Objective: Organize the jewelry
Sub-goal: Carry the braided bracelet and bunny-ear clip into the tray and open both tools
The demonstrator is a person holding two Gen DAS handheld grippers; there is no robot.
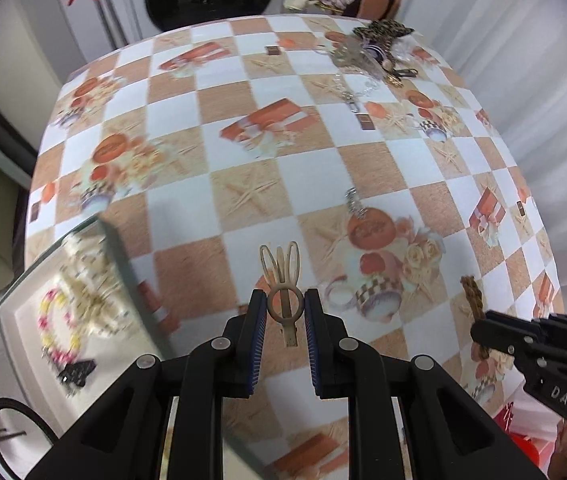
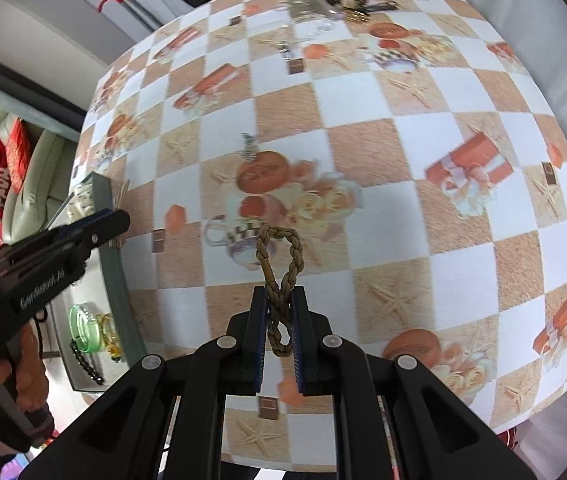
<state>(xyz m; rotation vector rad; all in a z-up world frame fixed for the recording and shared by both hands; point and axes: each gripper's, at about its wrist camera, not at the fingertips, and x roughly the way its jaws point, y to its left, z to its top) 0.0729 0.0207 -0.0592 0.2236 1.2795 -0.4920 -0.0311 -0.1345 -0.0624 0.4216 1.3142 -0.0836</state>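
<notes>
A thin tan metal hair clip (image 1: 285, 286) sits squeezed between the two black fingers of the left gripper (image 1: 285, 306), which are almost closed on its ring. The clip is long and points straight out past the fingertips, loops first. The right gripper (image 2: 279, 304) is pinched nearly tight on a brown braided cord bracelet (image 2: 279, 258), whose loop sticks out ahead of the fingertips. Below both lies the checked tablecloth (image 1: 363, 160). Left of the left fingers is a white tray (image 1: 23, 308) with beads.
</notes>
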